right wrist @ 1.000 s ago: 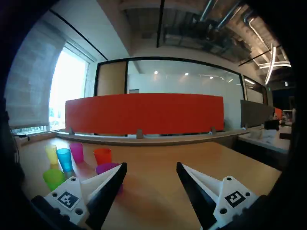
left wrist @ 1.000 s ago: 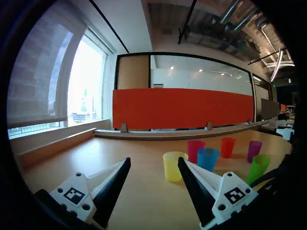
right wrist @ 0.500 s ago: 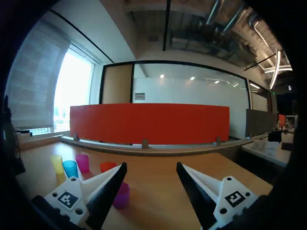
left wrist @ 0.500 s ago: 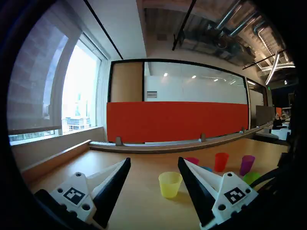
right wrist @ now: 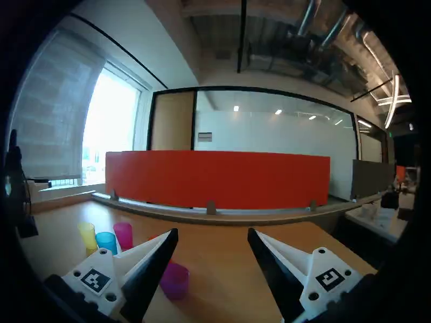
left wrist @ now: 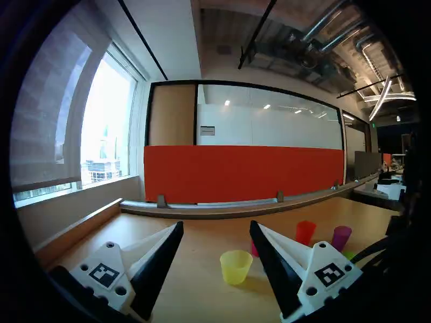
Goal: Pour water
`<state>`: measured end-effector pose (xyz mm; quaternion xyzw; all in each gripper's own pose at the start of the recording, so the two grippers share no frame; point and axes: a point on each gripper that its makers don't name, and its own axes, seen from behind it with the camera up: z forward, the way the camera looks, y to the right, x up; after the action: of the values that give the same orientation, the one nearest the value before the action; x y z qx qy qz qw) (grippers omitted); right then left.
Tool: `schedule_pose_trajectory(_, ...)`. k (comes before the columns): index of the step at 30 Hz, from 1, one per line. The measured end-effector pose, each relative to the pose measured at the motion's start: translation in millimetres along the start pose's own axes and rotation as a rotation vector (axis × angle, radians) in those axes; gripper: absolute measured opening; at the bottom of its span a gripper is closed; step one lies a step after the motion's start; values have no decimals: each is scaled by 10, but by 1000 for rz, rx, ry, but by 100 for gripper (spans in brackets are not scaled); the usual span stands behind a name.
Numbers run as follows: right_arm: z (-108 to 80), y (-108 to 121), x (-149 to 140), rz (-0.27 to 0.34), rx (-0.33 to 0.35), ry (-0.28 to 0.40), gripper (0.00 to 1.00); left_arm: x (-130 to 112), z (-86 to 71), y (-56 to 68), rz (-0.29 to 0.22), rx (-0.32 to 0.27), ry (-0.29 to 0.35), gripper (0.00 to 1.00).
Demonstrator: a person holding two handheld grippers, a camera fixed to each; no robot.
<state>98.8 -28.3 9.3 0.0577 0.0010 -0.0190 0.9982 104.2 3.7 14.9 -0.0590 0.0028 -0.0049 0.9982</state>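
Several small plastic cups stand on a wooden table (left wrist: 204, 301). In the left gripper view, a yellow cup (left wrist: 235, 266) sits just ahead, between the open fingers of my left gripper (left wrist: 215, 226). A pink cup (left wrist: 253, 248) peeks from behind the right finger, with an orange-red cup (left wrist: 305, 232) and a purple cup (left wrist: 341, 238) farther right. In the right gripper view, my right gripper (right wrist: 213, 231) is open and holds nothing. A purple cup (right wrist: 174, 280) stands beside its left finger. Yellow (right wrist: 87, 236), blue (right wrist: 106, 242) and pink (right wrist: 123, 234) cups stand farther left.
An orange divider panel (left wrist: 242, 172) runs along the table's far edge, with a glass wall behind it. A bright window (left wrist: 105, 140) and a wooden ledge (left wrist: 81, 229) border the left side. Another desk with objects (right wrist: 377, 215) lies off to the right.
Both views have dropped lower and tilted up, so the cups sit lower in frame. The blue cup slid behind my left gripper's right finger. The purple cup emerged beside my right gripper's left finger.
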Motion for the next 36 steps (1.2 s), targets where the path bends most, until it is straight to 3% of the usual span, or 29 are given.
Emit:
schedule_pose_trajectory(8, 10, -77, 19, -50, 51, -26, 100, 11, 30, 42, 34, -43, -34, 91)
schedule_pose_trajectory(21, -35, -466, -22, -139, 241, -130, 100, -121, 153, 217, 86, -181, -146, 91)
schedule_pose_trajectory(27, -38, -577, 16, -173, 309, -159, 100, -149, 208, 364, 131, -254, -184, 91)
schedule_pose_trajectory(36, -102, -812, -60, -200, 432, -231, 100, -242, 293, 593, 154, -357, -237, 91)
